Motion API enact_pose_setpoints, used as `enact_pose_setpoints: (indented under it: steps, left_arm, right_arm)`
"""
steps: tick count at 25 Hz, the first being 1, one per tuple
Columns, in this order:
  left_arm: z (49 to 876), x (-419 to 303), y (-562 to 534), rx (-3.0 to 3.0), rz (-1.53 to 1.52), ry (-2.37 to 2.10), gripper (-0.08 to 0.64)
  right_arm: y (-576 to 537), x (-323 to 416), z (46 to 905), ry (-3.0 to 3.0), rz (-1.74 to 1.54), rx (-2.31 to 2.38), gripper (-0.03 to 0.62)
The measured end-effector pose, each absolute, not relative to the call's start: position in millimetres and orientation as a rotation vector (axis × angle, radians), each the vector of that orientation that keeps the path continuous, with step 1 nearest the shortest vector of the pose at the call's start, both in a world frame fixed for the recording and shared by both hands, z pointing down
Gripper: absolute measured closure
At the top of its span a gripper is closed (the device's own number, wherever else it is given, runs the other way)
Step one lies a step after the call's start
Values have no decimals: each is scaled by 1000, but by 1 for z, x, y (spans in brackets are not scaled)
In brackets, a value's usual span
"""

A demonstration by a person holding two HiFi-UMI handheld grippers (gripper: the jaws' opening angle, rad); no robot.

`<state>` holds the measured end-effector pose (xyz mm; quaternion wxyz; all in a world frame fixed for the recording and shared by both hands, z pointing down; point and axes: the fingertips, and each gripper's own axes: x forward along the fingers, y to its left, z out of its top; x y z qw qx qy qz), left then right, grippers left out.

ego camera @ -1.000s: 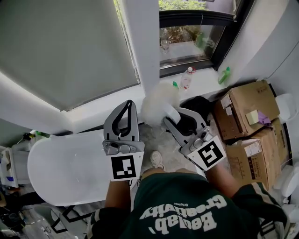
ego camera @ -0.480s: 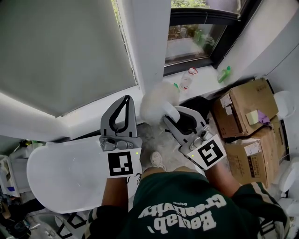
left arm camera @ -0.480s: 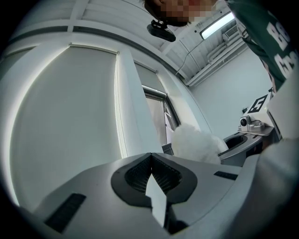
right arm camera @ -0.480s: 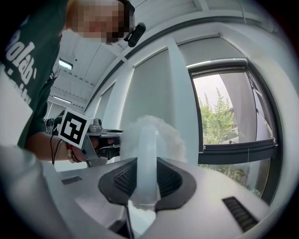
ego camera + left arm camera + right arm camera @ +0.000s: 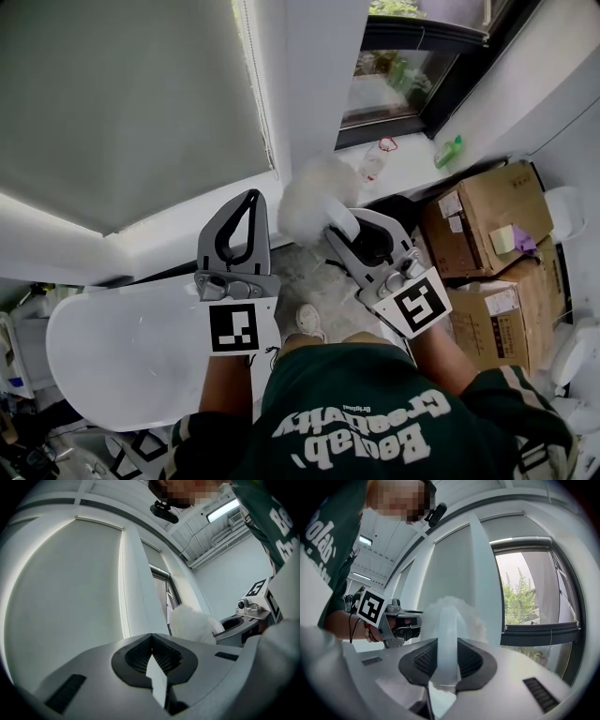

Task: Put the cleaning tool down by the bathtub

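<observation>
The task is not yet done: the cleaning tool is off the floor, gripped in the right claw. The right gripper view shows both pads pressed against its pale, curved handle, with the fluffy white head standing out beyond the jaw tips. In the head view that head hangs in front of the white pillar between the blinds and the window, above the speckled floor.

The left claw is closed on nothing. Its own view shows the tips meeting with no object between them, and it hovers just left of the tool, over the right end of the bathtub.

The bathtub lies to the near left. A strip of floor runs between its right end and the cardboard boxes on the right, and the person's shoe stands on it.

What is left, by my reading, is to lower the tool to that floor strip beside the bathtub, open the right claw and draw it back. The left claw seems to have no part in this.
</observation>
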<state>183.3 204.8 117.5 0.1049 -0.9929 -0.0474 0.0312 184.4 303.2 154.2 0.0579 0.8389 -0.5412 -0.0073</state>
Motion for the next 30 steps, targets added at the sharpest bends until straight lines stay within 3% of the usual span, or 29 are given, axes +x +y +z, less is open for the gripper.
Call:
enact_pose_setpoints:
  steps: [17,30]
  left_arm:
    - [133,202,176,-3005,85,-85,552]
    - [135,202,158,-2959,1,226,552]
  right_arm:
    - [279,201,157,-1673,3,2511,500]
    - [247,220,147,-1959,-126,2314,500]
